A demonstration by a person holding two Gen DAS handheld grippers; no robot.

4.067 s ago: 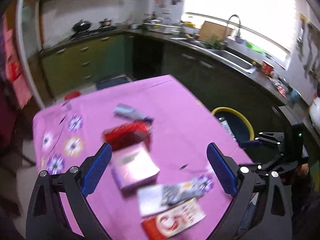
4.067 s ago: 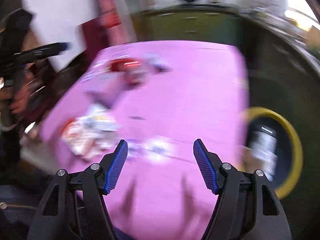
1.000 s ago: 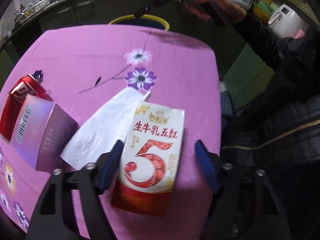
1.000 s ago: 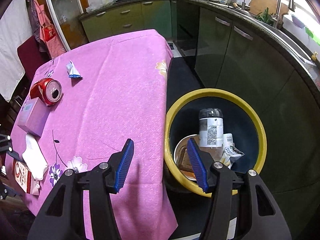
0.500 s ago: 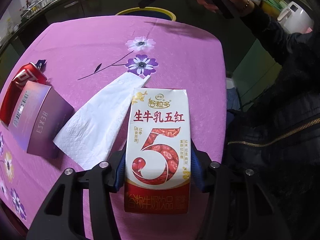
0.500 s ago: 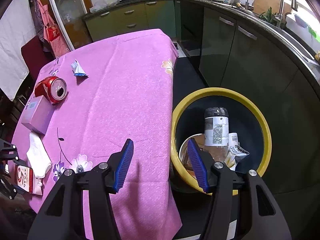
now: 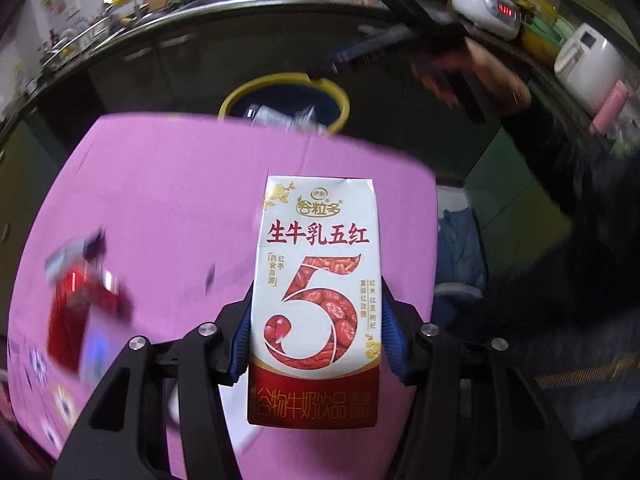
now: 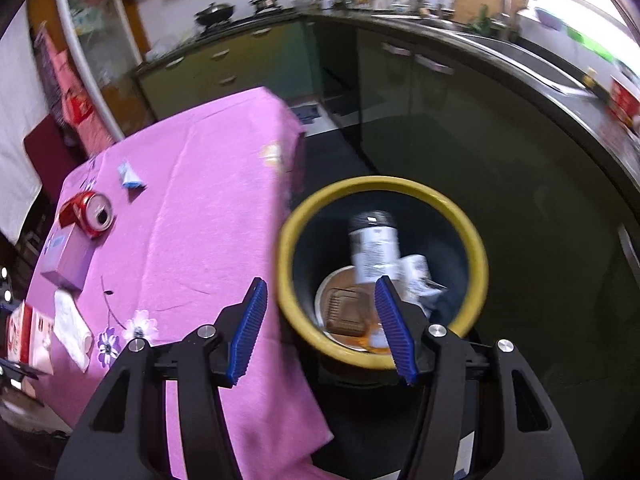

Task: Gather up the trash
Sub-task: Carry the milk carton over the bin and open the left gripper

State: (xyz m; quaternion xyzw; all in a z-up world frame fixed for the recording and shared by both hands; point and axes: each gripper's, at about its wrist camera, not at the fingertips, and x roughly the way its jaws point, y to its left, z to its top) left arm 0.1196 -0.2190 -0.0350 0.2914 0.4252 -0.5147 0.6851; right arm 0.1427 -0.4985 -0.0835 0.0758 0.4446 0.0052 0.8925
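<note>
A white and red milk carton (image 7: 316, 280) with a large red 5 hangs above the pink tablecloth (image 7: 168, 208), and my left gripper (image 7: 316, 332) is shut on its lower half. The same carton (image 8: 24, 336) shows at the left edge of the right wrist view. Beyond the table's far edge stands the yellow-rimmed trash bin (image 7: 280, 80). My right gripper (image 8: 320, 282) is open and holds nothing, hovering over the near rim of that bin (image 8: 380, 184), which holds a bottle, a bowl and wrappers.
On the cloth lie a red can (image 8: 86, 214), a purple box (image 8: 66, 262), a white tissue (image 8: 72, 328) and a small blue-white wrapper (image 8: 130, 174). Dark cabinets and a counter curve round behind the bin. A person's hand (image 7: 480, 76) holds the right gripper above the bin.
My left gripper closed on the carton and lifted it off the cloth, away from the tissue. The right gripper drifted, so the bin now sits more centrally between its fingers.
</note>
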